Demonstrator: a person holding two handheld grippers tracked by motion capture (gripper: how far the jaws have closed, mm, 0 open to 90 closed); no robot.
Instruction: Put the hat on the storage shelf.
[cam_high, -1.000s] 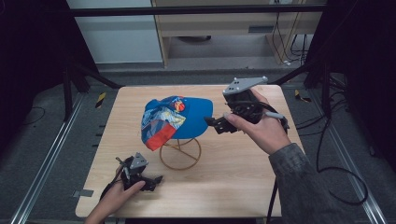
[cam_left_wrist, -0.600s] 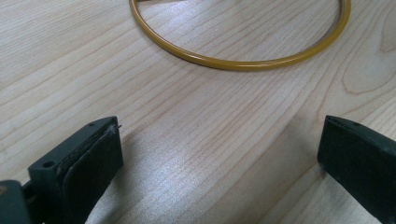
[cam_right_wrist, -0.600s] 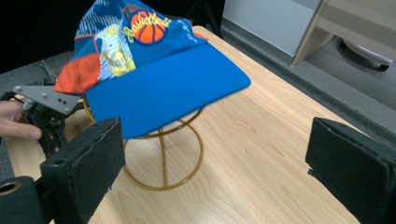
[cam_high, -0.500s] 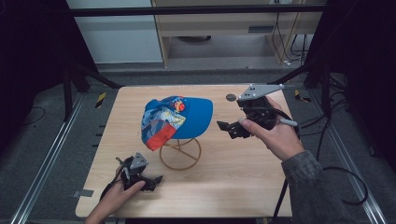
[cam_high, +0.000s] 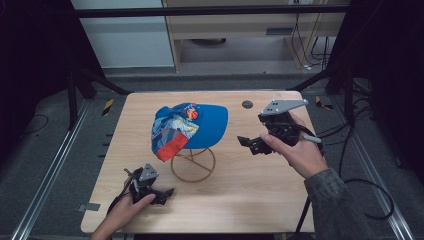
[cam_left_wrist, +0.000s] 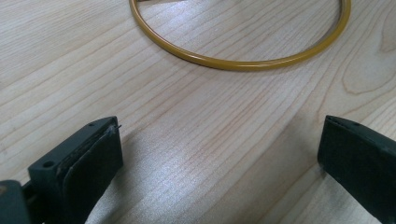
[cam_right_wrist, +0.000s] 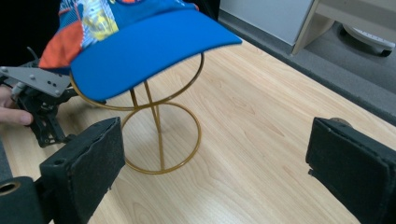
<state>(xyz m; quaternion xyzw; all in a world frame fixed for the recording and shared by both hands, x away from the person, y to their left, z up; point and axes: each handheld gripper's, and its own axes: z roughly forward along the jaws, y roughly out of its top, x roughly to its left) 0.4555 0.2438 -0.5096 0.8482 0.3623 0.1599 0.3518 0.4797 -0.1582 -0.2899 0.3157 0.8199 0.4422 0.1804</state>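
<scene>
A blue cap (cam_high: 187, 127) with a multicoloured crown sits on a gold wire stand (cam_high: 193, 163) in the middle of the wooden table (cam_high: 260, 195). In the right gripper view the cap (cam_right_wrist: 140, 42) hangs over the stand (cam_right_wrist: 159, 135), brim toward the camera. My right gripper (cam_high: 248, 145) is held above the table to the right of the cap, open and empty. My left gripper (cam_high: 167, 192) rests low near the front left edge, open, its jaws empty, pointing at the stand's base ring (cam_left_wrist: 238, 60).
A small dark round disc (cam_high: 247, 104) lies at the back right of the table. Beyond the table's far edge are a grey floor, a wooden shelf unit (cam_high: 240, 25) and cables. Black frame posts flank the table.
My right gripper has drawn back to the right, away from the cap's brim, and slightly toward me. The cap stays on the stand. The left gripper has not moved.
</scene>
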